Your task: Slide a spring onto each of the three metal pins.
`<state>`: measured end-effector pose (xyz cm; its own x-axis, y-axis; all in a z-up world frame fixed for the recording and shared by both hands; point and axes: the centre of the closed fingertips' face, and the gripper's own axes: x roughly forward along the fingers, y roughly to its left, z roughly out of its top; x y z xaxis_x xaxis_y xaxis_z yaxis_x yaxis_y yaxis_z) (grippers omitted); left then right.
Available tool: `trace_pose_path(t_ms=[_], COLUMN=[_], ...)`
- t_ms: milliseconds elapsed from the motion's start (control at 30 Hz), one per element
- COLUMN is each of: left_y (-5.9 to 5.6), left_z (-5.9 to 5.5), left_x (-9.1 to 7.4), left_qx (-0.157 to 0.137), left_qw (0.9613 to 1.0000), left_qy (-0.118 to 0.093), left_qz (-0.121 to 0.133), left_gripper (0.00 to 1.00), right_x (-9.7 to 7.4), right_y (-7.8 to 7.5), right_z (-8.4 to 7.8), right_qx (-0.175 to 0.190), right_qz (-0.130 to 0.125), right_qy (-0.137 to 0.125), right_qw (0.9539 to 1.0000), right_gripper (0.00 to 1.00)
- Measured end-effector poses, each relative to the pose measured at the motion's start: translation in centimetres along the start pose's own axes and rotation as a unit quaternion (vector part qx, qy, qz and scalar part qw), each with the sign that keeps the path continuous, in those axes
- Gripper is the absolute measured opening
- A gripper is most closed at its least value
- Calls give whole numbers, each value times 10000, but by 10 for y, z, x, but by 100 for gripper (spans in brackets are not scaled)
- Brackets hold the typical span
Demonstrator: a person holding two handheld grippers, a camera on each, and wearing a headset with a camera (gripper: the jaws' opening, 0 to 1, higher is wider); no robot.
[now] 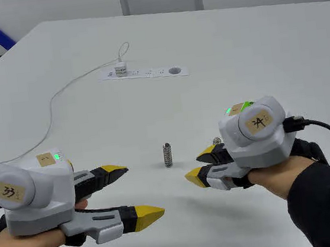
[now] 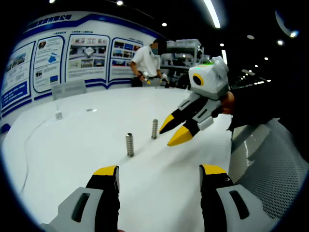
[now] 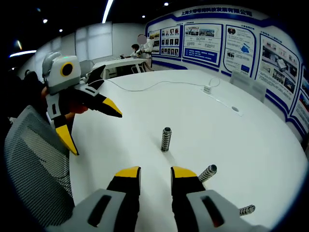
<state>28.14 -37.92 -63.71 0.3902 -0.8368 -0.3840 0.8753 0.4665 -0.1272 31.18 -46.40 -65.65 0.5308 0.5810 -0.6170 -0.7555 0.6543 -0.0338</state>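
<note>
Three coiled pieces are seen on the white worktop (image 1: 252, 48); one spring-covered pin (image 1: 167, 155) is stood upright at its middle; a second pin (image 1: 216, 141) is stood near it, just beside the right hand-held gripper (image 1: 199, 164), whose jaws are set narrowly apart with nothing held; a third coil (image 3: 246, 210) is seen lying farther from the upright pin, past the second; the left hand-held gripper (image 1: 134, 191), on that pin's other side, is spread wide, nothing gripped.

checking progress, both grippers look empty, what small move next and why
Probably ease the right gripper toward the coiled piece lying flat near it. It and the left gripper are open and empty, while the near spring and far spring stand upright.
</note>
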Motion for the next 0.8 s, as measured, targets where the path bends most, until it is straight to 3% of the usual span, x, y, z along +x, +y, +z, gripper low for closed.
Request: trace_pose_path(t_ms=[800], left_y=[-5], left_z=[0], left_x=[4], left_qx=[19], left_qw=[10000], left_qy=[31], left_qz=[-58], left_gripper=[70], right_x=[-64], right_y=[-37], right_z=[-24], right_qx=[434], right_qz=[-537], right_qy=[-241], right_qw=[9973], right_gripper=[29])
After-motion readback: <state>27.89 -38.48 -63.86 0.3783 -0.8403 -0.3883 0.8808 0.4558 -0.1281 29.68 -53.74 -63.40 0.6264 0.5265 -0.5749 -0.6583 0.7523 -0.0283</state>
